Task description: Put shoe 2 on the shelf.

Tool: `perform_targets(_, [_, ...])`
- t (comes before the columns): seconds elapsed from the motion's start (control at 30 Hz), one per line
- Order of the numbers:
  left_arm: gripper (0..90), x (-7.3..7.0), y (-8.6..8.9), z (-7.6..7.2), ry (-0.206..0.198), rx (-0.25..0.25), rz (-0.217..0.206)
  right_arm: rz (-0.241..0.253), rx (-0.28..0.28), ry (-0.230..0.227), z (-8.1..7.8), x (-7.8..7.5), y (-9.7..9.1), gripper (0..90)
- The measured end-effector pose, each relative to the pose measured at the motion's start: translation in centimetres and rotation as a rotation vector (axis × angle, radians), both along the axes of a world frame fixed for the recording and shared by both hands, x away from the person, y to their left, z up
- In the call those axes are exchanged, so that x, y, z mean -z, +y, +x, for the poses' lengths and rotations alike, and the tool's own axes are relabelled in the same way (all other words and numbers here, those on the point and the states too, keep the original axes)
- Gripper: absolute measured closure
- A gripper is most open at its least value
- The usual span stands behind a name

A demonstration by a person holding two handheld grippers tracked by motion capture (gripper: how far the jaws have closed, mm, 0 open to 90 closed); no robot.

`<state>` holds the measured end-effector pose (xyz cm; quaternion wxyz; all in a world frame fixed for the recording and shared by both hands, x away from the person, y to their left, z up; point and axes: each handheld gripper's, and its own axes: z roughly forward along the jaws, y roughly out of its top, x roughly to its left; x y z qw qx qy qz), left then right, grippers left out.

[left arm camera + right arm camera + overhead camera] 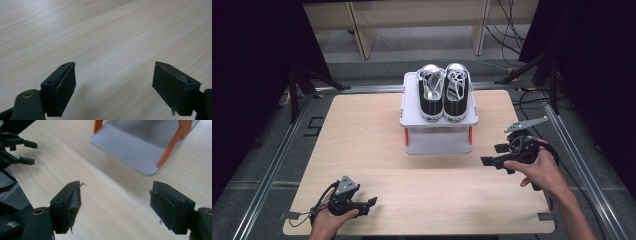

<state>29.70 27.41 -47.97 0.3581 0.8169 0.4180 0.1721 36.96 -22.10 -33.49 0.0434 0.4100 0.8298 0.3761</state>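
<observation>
1. Left tongs (373, 201) are sitting low near the front-left corner of the surface (362, 130), spread wide with nothing between them. In the left gripper view it's just bare wood grain past the jaws.
2. Right tongs (493, 155) are also wide apart and empty, held a bit above the surface on the right side, pointing left toward the base of the rack (439, 140). The right gripper view has the rack's lower shelf (130, 147) and its orange legs (172, 147) just ahead of the jaws, not touching.
3. The pair of sneakers (443, 92) is up on the rack's top shelf, side by side, heels toward the person, toes pointing away. Black canvas, white soles and laces.
4. So my read: if the job was getting the shoes onto the rack, that part looks done, both are seated neatly and neither set of tongs is on them.
5. If the job is taking them off, nothing's started yet. Both tongs are well apart from the shoes.
</observation>
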Motion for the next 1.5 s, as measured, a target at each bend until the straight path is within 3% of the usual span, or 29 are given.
perform_targets(0.03, [18.5,0.0,0.0,0.0,0.0,0.0,0.0,-0.017,-0.001,0.024,-0.3,0.0,-0.2,24.7])
perform_targets(0.13, [18.5,0.0,0.0,0.0,0.001,-0.003,-0.004,-0.003,-0.007,0.026,-0.7,0.6,-0.3,23.5])
perform_targets(0.2, [18.4,0.1,-0.1,-0.2,0.02,-0.028,-0.018,0.009,-0.016,0.026,-1.3,1.9,-0.6,23.1])
perform_targets(0.43, [18.4,0.1,0.0,0.0,0.01,-0.008,0.0,-0.028,-0.028,0.032,-2.2,4.1,-1.1,22.9])
perform_targets(0.57, [18.4,0.1,0.0,0.0,0.007,-0.006,-0.003,-0.031,-0.004,0.039,-2.7,5.8,-1.0,22.9])
perform_targets(0.63, [18.4,0.1,0.0,0.0,0.008,-0.007,-0.002,-0.064,-0.013,0.055,-2.9,7.0,-1.1,23.1])
perform_targets(0.73, [18.4,0.2,-0.1,-0.1,0.027,-0.026,-0.012,-0.124,-0.005,0.035,-3.2,8.3,-0.9,23.1])
perform_targets(0.87, [18.4,0.1,0.0,0.0,0.007,-0.001,0.008,-0.146,-0.022,0.038,-3.8,9.9,-0.5,23.9])
perform_targets(0.9, [18.4,0.1,-0.1,-0.1,0.018,-0.02,-0.01,-0.183,-0.036,0.021,-3.9,10.1,-0.3,23.9])
perform_targets(0.93, [18.4,0.1,-0.1,-0.1,0.018,-0.02,-0.01,-0.183,-0.036,0.021,-3.9,10.1,-0.3,23.9])
perform_targets(0.97, [18.4,0.0,0.0,-0.1,0.004,-0.006,-0.003,-0.216,-0.04,0.009,-4.3,10.4,-0.1,24.7])
perform_targets(1.0, [18.4,0.1,-0.1,-0.2,0.016,-0.022,-0.014,-0.21,-0.038,0.001,-4.4,10.5,0.0,24.8])
perform_targets(1.03, [18.4,0.0,0.0,-0.1,0.003,-0.004,0.002,-0.222,-0.047,0.01,-4.6,10.4,0.1,24.8])
perform_targets(1.13, [18.4,0.0,-0.1,-0.1,0.005,-0.009,-0.009,-0.218,-0.058,-0.006,-4.7,10.8,0.0,25.2])
perform_targets(1.23, [18.4,0.0,-0.1,-0.1,0.006,-0.01,-0.01,-0.218,-0.04,0.052,-5.1,11.6,-0.2,24.7])
perform_targets(1.27, [18.4,0.0,-0.1,-0.2,0.013,-0.02,-0.015,-0.232,-0.055,0.024,-5.0,11.8,-0.4,24.3])
perform_targets(1.33, [18.4,0.0,0.0,-0.1,0.001,-0.001,-0.001,-0.191,-0.01,0.078,-5.6,11.9,-0.4,25.6])
perform_targets(1.4, [18.4,0.0,0.0,0.0,-0.002,0.0,0.002,-0.19,-0.038,0.038,-5.4,12.1,-0.9,25.4])
perform_targets(1.5, [18.4,0.0,0.0,-0.1,0.001,0.002,0.005,-0.195,-0.021,0.042,-5.5,12.2,-1.4,25.1])
